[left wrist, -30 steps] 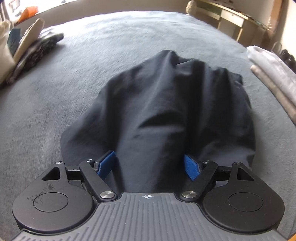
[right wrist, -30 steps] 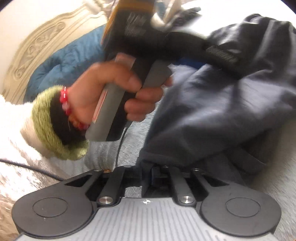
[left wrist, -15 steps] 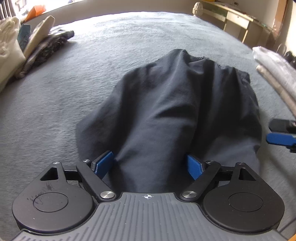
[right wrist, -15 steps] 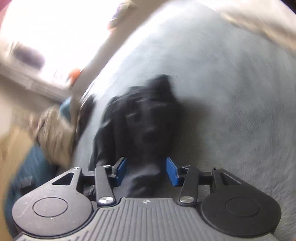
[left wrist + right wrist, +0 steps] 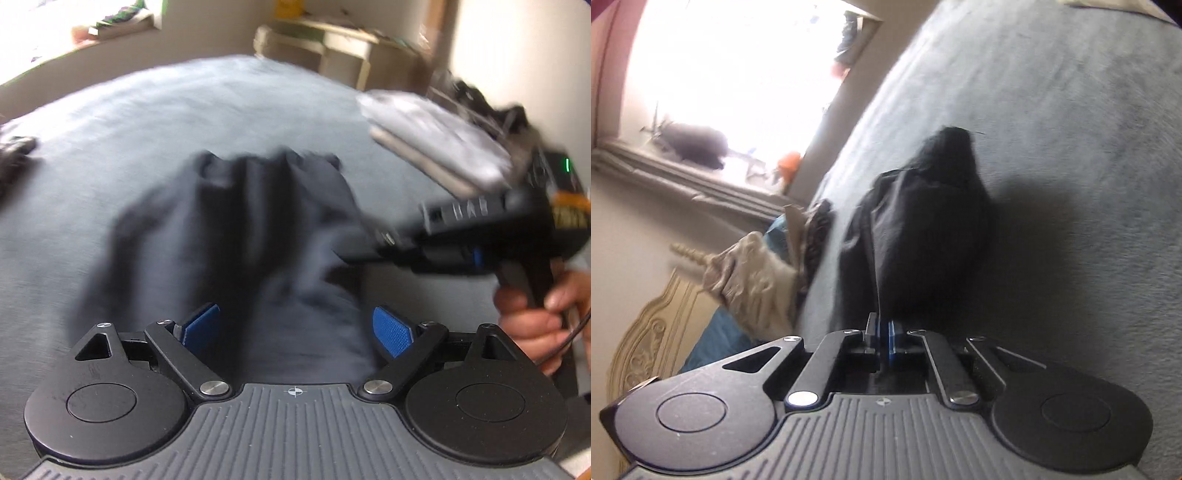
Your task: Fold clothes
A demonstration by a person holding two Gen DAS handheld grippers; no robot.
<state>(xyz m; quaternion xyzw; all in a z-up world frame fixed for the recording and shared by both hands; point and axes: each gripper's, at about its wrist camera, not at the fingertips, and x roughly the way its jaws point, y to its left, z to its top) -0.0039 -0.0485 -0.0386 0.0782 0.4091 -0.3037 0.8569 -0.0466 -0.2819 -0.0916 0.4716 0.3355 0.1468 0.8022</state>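
Note:
A dark navy garment [image 5: 240, 221] lies bunched on the grey bed cover [image 5: 129, 129]; this view is blurred by motion. My left gripper [image 5: 295, 325] hangs over its near end, jaws wide and still opening. Cloth shows between the blue pads [image 5: 391, 332], but they do not press on it. My right gripper [image 5: 343, 251] comes in from the right, held by a hand [image 5: 535, 314], with its tip at the garment's right edge. In the right wrist view the right gripper [image 5: 884, 332] is shut, and a thin edge of the dark garment [image 5: 934, 221] runs in between its pads.
A folded stack of light grey and beige clothes [image 5: 436, 147] sits at the bed's right side. Loose beige and patterned clothes [image 5: 757, 284] are piled by the carved headboard [image 5: 646, 332]. A wooden desk [image 5: 332, 48] stands beyond the bed, under a bright window [image 5: 720, 74].
The right gripper swung round from beside the other hand to the garment's edge, opened, then shut on it. The left gripper's view turned right and its jaws spread wider.

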